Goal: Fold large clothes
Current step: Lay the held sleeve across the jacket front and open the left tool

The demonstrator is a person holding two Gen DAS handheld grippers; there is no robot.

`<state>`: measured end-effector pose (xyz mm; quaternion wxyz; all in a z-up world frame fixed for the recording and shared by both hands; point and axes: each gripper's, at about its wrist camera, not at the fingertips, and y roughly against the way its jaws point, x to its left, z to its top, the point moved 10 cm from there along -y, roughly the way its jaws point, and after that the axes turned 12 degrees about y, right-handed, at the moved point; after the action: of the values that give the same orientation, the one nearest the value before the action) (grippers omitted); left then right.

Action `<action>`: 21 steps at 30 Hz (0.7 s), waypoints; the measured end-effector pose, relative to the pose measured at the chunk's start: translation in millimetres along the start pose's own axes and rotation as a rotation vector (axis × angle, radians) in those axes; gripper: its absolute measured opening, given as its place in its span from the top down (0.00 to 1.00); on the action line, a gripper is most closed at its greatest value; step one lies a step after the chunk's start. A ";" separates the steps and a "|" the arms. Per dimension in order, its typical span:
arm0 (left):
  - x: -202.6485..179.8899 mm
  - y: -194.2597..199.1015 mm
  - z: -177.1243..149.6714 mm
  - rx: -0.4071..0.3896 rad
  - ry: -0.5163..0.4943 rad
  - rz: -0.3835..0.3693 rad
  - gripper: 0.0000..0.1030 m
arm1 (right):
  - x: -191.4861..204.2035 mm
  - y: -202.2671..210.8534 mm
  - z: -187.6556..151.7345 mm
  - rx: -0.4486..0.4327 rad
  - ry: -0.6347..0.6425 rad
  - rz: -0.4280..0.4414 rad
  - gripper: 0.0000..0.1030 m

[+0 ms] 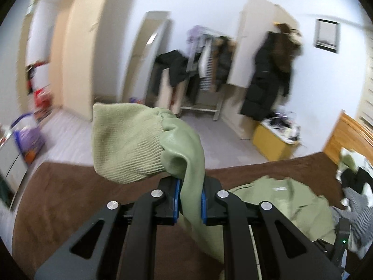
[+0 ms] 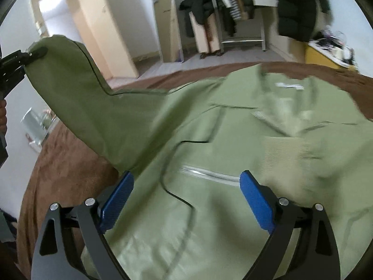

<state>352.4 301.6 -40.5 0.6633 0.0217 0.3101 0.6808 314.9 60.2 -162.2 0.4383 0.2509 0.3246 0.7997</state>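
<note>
A light green jacket (image 2: 221, 140) lies spread on a brown bed cover (image 2: 65, 163), its collar and white label toward the far side. My left gripper (image 1: 190, 200) is shut on the jacket's sleeve (image 1: 186, 154) just behind the ribbed cuff (image 1: 126, 140), which flops over to the left above the jaws. In the right wrist view that sleeve (image 2: 77, 93) rises up and left from the bed to the left gripper (image 2: 30, 54) at the frame's left edge. My right gripper (image 2: 186, 193) stands wide open over the jacket's front near a zipper (image 2: 209, 175), with no cloth between its blue pads (image 2: 256, 200).
The jacket's body (image 1: 284, 200) lies on the bed to the right of my left gripper. A heap of other clothes (image 1: 354, 186) sits at the bed's right end. Beyond the bed are a clothes rack (image 1: 205, 70) with dark coats, a yellow box (image 1: 272, 142) and a wooden headboard (image 1: 345, 137).
</note>
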 end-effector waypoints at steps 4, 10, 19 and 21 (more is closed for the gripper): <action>-77.1 -4.6 -1.3 0.000 -0.066 -0.107 0.84 | -38.0 50.3 -9.8 -0.024 -0.030 -0.070 0.11; -174.8 -21.5 -47.1 0.042 -0.183 -0.216 0.84 | -98.3 106.5 -28.6 -0.046 -0.109 -0.149 0.11; -266.2 -70.3 -175.6 0.175 -0.311 -0.250 0.85 | -162.0 137.2 -67.0 -0.009 -0.157 -0.231 0.11; -275.2 -82.4 -204.1 0.205 -0.350 -0.239 0.85 | -171.0 136.2 -75.0 0.006 -0.164 -0.244 0.11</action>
<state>368.6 -36.9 -137.2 0.7770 0.1697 0.2582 0.5484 274.0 -165.2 -131.3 0.5565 0.2753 0.3184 0.7163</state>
